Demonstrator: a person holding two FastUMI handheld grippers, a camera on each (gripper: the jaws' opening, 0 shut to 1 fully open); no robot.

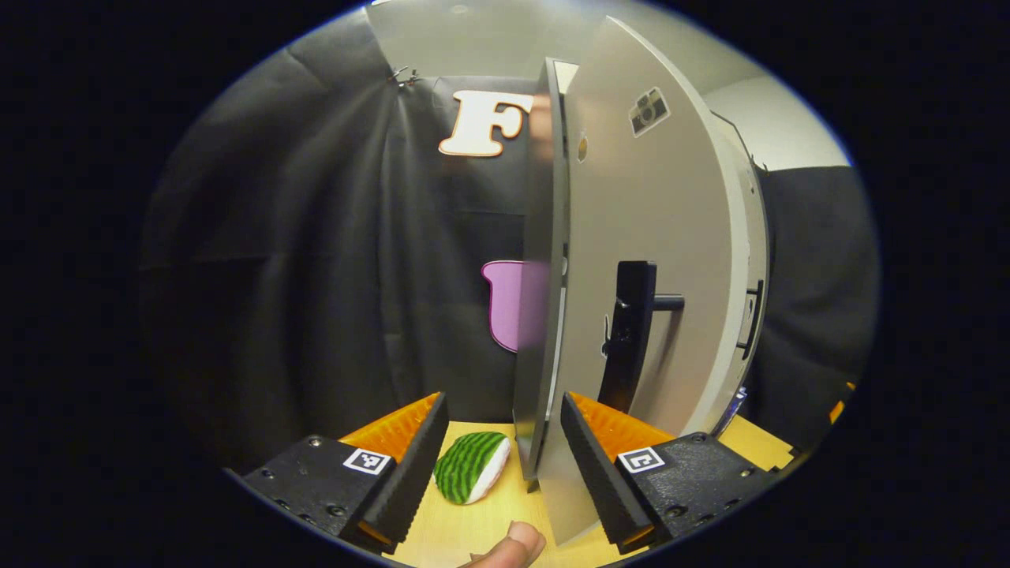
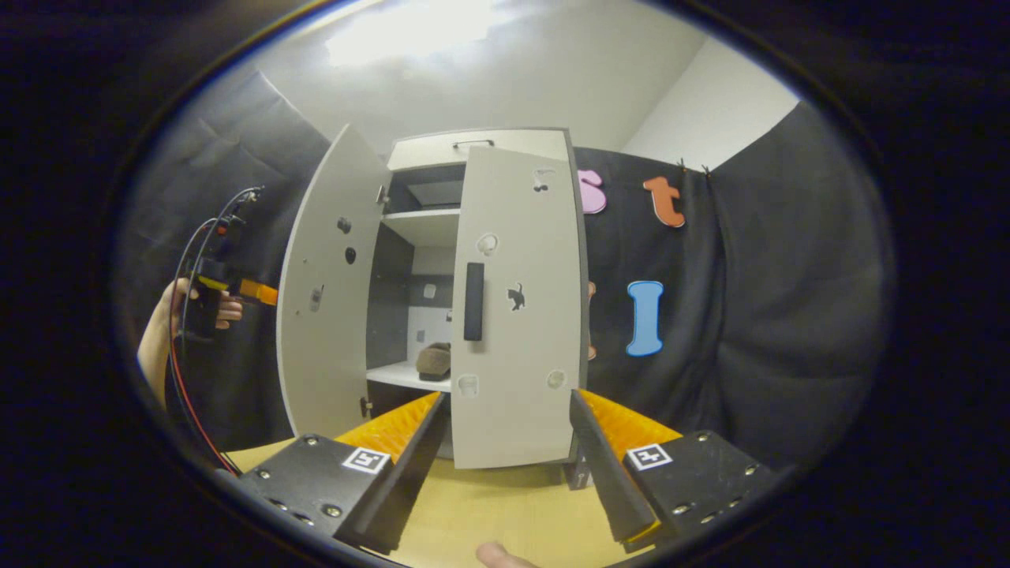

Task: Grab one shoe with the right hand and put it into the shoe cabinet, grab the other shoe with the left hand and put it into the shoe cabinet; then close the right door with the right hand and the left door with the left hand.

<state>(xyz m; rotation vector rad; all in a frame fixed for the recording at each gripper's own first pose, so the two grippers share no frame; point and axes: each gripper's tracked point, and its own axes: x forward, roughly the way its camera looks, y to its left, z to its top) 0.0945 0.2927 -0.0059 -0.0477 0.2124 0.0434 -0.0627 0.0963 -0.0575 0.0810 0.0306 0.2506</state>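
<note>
The grey shoe cabinet [image 2: 473, 146] stands at the back of the wooden table. Its right door [image 2: 521, 371] is swung nearly shut, and its left door [image 2: 323, 315] hangs wide open. A brown shoe [image 2: 434, 359] lies on the lower shelf inside. My right gripper [image 2: 509, 442] is open a short way in front of the right door. Farther left, a hand holds my left gripper [image 2: 237, 290] behind the open door. In the left gripper view, the left gripper [image 1: 505, 442] is open, and the left door's free edge [image 1: 544, 315] stands between its fingers. The black handle [image 1: 629, 331] is on the door's face.
A green-and-white striped cushion-like object [image 1: 472, 465] lies on the table [image 1: 473, 528] just ahead of the left gripper. Black cloth walls close in the booth on both sides. Red and black cables [image 2: 177, 371] hang from the left gripper.
</note>
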